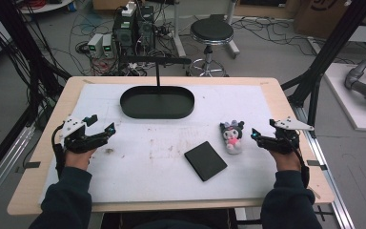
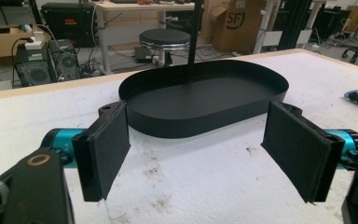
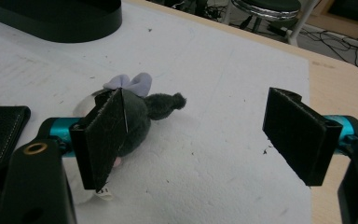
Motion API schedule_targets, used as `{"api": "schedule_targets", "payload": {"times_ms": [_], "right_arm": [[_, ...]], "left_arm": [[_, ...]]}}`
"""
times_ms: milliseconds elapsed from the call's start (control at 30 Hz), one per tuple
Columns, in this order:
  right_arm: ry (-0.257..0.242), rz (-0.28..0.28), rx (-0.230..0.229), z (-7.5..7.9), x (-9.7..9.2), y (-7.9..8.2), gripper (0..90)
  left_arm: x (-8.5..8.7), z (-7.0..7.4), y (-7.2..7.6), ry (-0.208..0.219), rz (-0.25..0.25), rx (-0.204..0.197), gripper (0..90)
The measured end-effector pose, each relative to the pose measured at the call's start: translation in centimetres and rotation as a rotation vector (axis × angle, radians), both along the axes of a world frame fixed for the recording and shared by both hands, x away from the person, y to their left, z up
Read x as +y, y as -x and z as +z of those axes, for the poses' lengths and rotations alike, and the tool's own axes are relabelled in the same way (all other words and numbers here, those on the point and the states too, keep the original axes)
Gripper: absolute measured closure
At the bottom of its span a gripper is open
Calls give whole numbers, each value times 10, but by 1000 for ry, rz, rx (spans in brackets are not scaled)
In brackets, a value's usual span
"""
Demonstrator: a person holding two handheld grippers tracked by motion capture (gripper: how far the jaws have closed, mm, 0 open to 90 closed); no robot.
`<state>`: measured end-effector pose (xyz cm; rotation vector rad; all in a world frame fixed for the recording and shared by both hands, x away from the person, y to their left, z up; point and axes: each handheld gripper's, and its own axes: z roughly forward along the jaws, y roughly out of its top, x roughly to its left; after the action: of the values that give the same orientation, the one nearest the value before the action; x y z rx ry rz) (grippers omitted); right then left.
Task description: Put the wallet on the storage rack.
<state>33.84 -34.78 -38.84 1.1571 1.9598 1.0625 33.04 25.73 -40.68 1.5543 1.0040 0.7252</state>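
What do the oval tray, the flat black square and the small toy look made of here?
Oval tray: thin, matte black, probably painted metal or plastic; crisp upright rim. Flat black square: likely leather or imitation; the right gripper view shows stitching along a rounded edge, so perhaps a wallet. Small toy: plush fabric, fuzzy dark head, soft lilac bow.

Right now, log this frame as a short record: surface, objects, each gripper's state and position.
surface: white mat on a wooden table
tray: black oval tray, far centre, empty
wallet: black wallet, right of centre, flat
toy: plush toy, beside the wallet
left gripper: open, empty, facing the tray
right gripper: open, empty, close to the toy
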Motion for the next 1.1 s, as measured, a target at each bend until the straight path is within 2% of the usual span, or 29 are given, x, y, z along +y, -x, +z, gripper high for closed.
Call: {"api": "schedule_targets", "payload": {"times_ms": [300, 567, 633, 700, 733, 767, 800, 867, 967, 1067, 1100], "right_arm": [[-14, 44, 9, -1, 4, -1, 221], [-22, 140, 29, -1, 20, 1, 237], [-22, 200, 36, -1, 31, 2, 253], [-22, 219, 44, -1, 36, 3, 259], [-24, 259, 56, -3, 44, 3, 268], [-24, 259, 56, -3, 44, 3, 268], [-23, 305, 70, -6, 54, 3, 293], [-25, 350, 87, -9, 65, 3, 295], [-22, 395, 126, -15, 80, 1, 299], [-29, 439, 198, -25, 95, -3, 336], [-29, 439, 198, -25, 95, -3, 336]], "left_arm": [[0, -2, -2, -4, 8, 14, 228], [-2, -3, -2, -9, -2, 23, 231], [-2, -3, -3, -19, -7, 24, 232], [-2, -3, -3, -21, -7, 27, 233], [-2, -3, -2, -21, -7, 28, 234], [-2, -3, -2, -19, -6, 29, 234], [-2, -3, -2, -18, -6, 30, 235], [-2, -4, -2, -22, -10, 33, 235], [-3, -4, -3, -22, -9, 36, 235], [-3, -5, -3, -23, -8, 42, 235], [-3, -5, -4, -24, -9, 42, 235]]}}
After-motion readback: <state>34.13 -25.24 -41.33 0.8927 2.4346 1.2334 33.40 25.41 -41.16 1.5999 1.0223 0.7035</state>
